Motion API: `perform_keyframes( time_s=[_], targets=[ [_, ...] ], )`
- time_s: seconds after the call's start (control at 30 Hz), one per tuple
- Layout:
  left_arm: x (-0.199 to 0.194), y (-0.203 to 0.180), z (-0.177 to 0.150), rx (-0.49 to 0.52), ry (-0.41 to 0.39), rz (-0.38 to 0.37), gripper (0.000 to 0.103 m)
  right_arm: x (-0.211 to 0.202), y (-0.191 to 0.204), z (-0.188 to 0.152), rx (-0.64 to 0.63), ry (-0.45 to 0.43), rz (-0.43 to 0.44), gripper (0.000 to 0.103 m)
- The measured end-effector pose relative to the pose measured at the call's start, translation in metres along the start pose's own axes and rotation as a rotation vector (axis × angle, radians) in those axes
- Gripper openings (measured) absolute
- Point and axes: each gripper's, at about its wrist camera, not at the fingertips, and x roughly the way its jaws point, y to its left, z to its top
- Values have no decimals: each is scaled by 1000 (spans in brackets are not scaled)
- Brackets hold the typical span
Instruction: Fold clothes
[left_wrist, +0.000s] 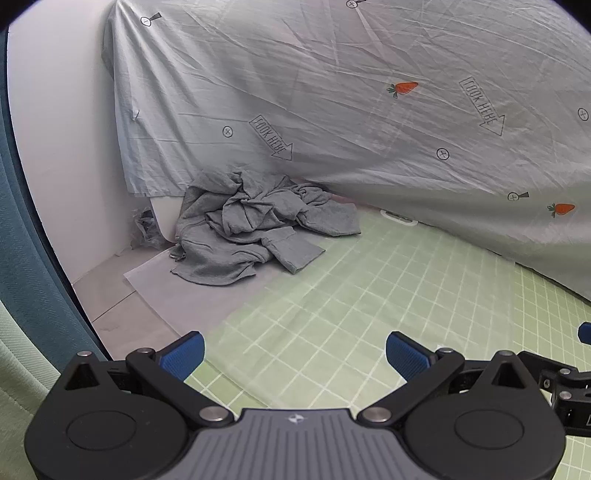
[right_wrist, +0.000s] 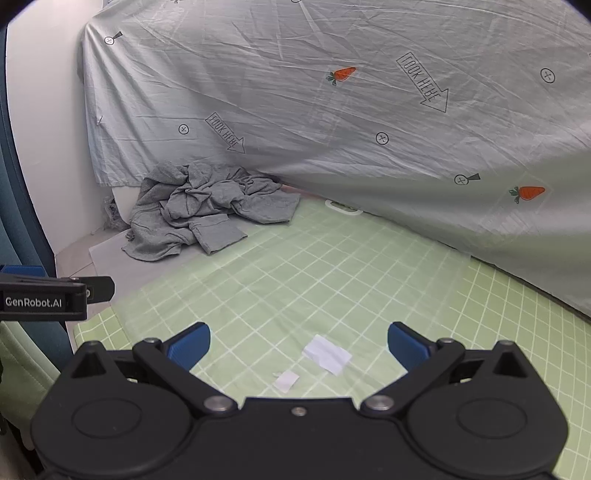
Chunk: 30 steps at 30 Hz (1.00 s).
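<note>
The grey garment (left_wrist: 255, 227) (right_wrist: 207, 214) lay in a crumpled heap at the far left corner of the surface, bunched and twisted in the middle w/ flat flaps spread toward the front and right. Its back edge lay against the foot of the hanging sheet (left_wrist: 351, 110) (right_wrist: 332, 110), and its left part lay over a pale liner (left_wrist: 177, 291) (right_wrist: 107, 254) that stuck out past the green checked mat (left_wrist: 351, 295) (right_wrist: 314, 266). Which kind of garment it was could not be told.

The sheet, pale grey-blue w/ carrot and arrow prints, hung as a backdrop along the whole far side and slanted down to the mat. A white wall (left_wrist: 62, 147) stood left of it. A small white handle-like piece (left_wrist: 400, 218) (right_wrist: 345, 207) lay at the sheet's lower edge, right of the heap. 2 scraps of white paper (right_wrist: 327, 354) lay on the mat just ahead of the right gripper (right_wrist: 299, 341).

The left gripper (left_wrist: 294, 352) hovered near the mat's front left, well apart from the heap, jaws spread wide w/ nothing held. The right gripper was beside it, jaws likewise wide apart and holding nothing. No container was seen.
</note>
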Motion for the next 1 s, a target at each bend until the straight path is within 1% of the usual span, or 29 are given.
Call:
perform_keyframes(
  time_s=[0.1, 0.37, 1.0],
  targets=[
    [-1, -5, 1, 0, 0, -8, 103, 0, 0, 1, 0, 1, -2, 103],
    [3, 7, -2, 2, 6, -27, 103, -1, 1, 2, 1, 5, -6, 103],
    [2, 3, 0, -7, 25, -25, 103, -1, -4, 1, 22, -5, -23, 103]
  ],
)
